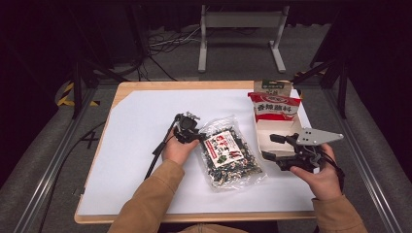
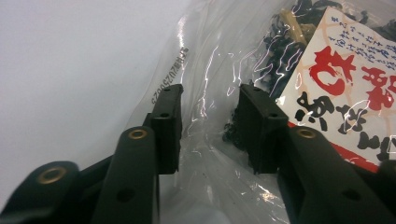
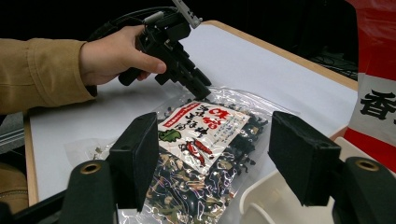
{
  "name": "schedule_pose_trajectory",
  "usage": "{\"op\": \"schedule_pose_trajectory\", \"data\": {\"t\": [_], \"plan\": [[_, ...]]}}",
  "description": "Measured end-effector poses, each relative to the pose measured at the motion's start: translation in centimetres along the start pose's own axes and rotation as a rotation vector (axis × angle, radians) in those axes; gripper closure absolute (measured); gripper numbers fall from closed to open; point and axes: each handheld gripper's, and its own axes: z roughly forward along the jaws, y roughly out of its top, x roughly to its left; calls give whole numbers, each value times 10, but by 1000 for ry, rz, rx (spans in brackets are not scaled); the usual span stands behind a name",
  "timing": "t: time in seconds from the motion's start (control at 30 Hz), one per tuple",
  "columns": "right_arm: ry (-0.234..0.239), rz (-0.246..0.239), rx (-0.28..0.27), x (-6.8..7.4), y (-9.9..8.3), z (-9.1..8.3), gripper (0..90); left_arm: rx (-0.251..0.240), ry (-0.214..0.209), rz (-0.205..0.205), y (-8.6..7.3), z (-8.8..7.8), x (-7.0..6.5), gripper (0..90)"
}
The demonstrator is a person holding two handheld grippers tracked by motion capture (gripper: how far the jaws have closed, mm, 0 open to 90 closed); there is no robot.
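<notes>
Left hand-held gripper [image 1: 195, 137]: jaws half-closed astride the clear top edge of the seaweed bag [image 1: 228, 154], pads apparently not yet pinching. Bag lies flat mid-desk [image 1: 141, 145]. Right hand-held gripper [image 1: 272, 147]: jaws wide, empty, beside white box [image 1: 277, 130].

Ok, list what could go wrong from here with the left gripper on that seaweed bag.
1. The left gripper has its jaws around only thin clear film at the edge of the seaweed bag; the slick plastic may slip out or tear on lifting.
2. The contents sit away from that edge, so the bag may swing or sag.
3. The right gripper hangs open over the white box, supporting nothing.
</notes>
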Motion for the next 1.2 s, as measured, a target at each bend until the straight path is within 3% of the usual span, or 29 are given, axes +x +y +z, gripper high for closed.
{"op": "schedule_pose_trajectory", "data": {"t": [0.13,0.23,0.37,0.53,0.7,0.97,1.2], "plan": [[3,2,0,0,0,0,334,-10,-10,-9,-1,0,2,691],[5,3,1,-1,-1,1,335,-29,-28,-38,-3,-2,4,819],[7,4,3,0,-1,2,334,-43,-50,-45,-5,-3,6,868],[7,3,4,0,-1,3,337,-53,-66,-57,-6,-7,7,883],[10,3,7,0,-1,3,343,-77,-88,-52,-4,-21,7,890],[15,1,6,3,2,4,352,-154,-96,-14,0,-54,2,891],[36,18,16,6,7,9,414,-251,-64,64,4,-91,-8,892]]}}
